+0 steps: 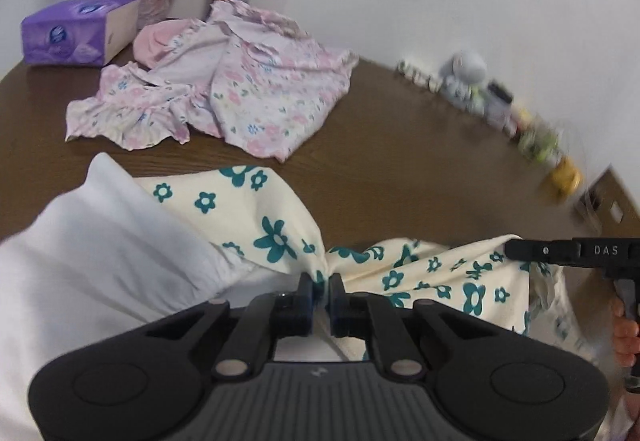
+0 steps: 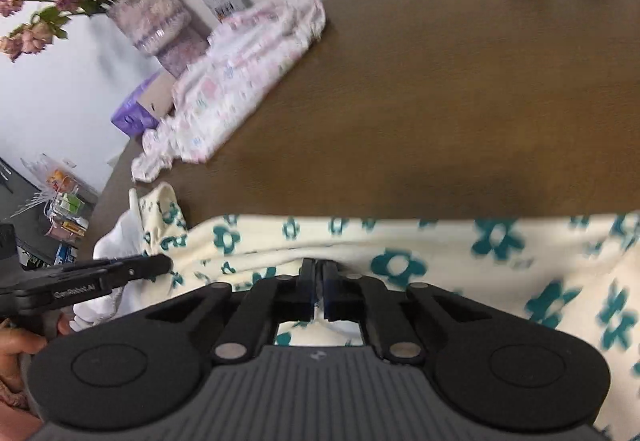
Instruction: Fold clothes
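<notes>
Pinching the cream garment with teal flowers [image 1: 276, 233] on the brown table [image 1: 380, 169], near side from the purple tissue box [image 1: 76, 31]: left gripper [image 1: 320, 283] clamped on bunched cloth, right gripper [image 2: 319, 269] clamped on its edge. "DAS" legible on right gripper's arm.

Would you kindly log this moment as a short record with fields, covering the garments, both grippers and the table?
surface: brown wooden table
garment in work: cream garment with teal flowers, bunched
left hand-held gripper: shut on the cream garment
right hand-held gripper: shut on the same garment's edge
waiting garment: pink floral garment, crumpled, farther back
nearby: purple tissue box, vase
</notes>
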`<action>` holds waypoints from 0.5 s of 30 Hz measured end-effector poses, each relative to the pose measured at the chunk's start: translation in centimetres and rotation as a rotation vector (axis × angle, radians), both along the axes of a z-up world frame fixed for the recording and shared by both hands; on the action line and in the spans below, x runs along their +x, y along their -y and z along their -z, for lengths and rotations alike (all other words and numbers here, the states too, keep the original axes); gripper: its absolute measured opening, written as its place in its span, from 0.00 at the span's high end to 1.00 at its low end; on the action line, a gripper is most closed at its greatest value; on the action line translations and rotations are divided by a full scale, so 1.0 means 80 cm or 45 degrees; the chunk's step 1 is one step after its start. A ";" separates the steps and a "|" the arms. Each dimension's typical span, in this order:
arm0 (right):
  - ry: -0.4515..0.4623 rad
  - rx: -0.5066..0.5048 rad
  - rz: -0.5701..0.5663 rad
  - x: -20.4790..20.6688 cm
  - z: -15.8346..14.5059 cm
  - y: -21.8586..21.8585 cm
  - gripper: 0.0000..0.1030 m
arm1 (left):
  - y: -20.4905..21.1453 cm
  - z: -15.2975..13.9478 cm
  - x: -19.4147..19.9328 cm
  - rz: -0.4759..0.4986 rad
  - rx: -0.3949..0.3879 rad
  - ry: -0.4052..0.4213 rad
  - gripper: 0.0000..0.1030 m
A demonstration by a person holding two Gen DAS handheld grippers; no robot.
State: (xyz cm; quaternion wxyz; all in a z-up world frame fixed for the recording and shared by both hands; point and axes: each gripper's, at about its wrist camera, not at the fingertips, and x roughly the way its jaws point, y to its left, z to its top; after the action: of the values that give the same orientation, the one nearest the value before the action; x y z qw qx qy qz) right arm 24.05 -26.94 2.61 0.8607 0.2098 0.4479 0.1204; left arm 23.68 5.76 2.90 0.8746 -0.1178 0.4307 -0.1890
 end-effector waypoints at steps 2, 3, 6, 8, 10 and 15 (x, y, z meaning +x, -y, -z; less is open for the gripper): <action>0.054 -0.012 0.006 0.007 -0.019 0.009 0.97 | 0.002 0.001 -0.003 -0.031 -0.023 0.012 0.93; 0.078 -0.023 0.007 0.012 -0.027 0.011 0.97 | 0.005 0.003 -0.002 -0.042 -0.019 0.002 0.91; 0.108 -0.122 -0.027 0.033 -0.041 0.002 0.97 | 0.005 0.007 0.000 -0.064 -0.026 -0.028 0.80; 0.041 -0.166 -0.043 0.044 -0.031 -0.006 0.97 | 0.000 0.003 -0.001 -0.069 -0.043 -0.012 0.65; -0.020 -0.177 -0.050 0.043 -0.018 -0.010 0.93 | -0.001 -0.007 -0.004 -0.075 -0.008 0.041 0.61; -0.054 -0.069 0.013 0.020 0.001 0.004 0.81 | 0.025 -0.029 0.005 0.080 0.244 0.138 0.37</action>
State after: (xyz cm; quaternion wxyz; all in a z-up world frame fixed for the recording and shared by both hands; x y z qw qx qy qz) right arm 25.63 -27.27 2.54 0.8571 0.1913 0.4680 0.0992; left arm 24.12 3.75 5.21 0.8974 -0.0098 0.4024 -0.1803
